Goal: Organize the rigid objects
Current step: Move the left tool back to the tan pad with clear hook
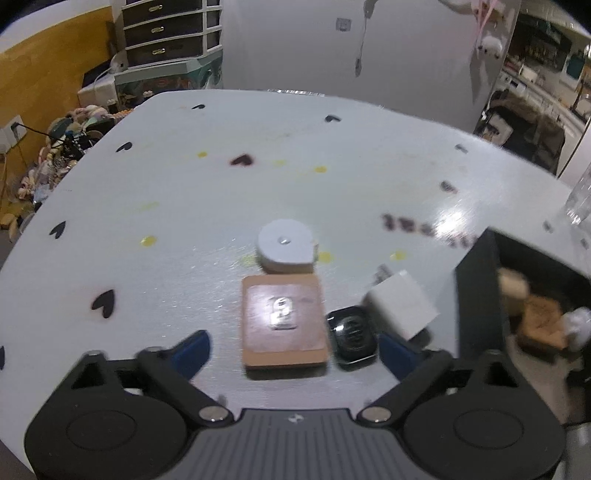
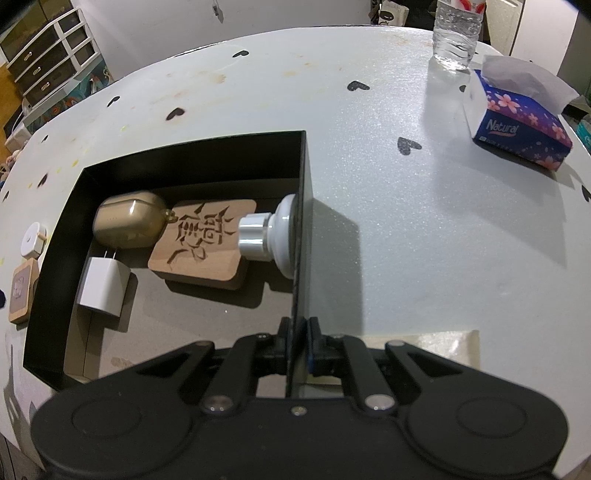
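Observation:
My left gripper is open above the white table, its blue fingertips either side of a tan wooden tile and a black watch face. A white round tape measure lies beyond them. A white cube charger appears blurred beside the black box. My right gripper is shut on the black box's right wall. Inside the box lie a beige earbud case, a carved wooden tile, a white charger and a silver knob.
A blue tissue box and a clear water bottle stand at the table's far right. The tape measure and tan tile lie left of the box. A drawer unit stands beyond the table.

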Demonstrator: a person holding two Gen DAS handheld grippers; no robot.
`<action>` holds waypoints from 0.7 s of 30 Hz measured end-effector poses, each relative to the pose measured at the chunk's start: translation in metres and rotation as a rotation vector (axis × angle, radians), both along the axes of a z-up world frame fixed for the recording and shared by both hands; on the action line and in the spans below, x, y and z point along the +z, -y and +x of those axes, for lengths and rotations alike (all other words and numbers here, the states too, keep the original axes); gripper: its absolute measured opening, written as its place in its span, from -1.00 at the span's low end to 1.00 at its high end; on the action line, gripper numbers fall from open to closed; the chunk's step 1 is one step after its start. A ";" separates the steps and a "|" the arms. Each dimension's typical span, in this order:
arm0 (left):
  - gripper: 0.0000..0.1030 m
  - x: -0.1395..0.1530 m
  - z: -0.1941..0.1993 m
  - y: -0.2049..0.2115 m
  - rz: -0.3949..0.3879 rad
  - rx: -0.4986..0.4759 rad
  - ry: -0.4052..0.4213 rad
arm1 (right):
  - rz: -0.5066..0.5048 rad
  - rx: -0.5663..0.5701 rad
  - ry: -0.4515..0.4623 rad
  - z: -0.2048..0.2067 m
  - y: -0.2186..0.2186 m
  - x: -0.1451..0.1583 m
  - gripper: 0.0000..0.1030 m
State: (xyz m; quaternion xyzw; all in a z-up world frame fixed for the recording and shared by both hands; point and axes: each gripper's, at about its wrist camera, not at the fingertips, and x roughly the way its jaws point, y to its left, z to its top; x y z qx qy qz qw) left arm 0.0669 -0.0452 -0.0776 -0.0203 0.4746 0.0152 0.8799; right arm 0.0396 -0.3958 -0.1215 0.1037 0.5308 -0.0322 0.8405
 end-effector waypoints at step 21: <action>0.24 -0.032 0.002 -0.021 0.015 -0.020 -0.070 | 0.003 -0.017 -0.005 0.000 0.003 -0.001 -0.85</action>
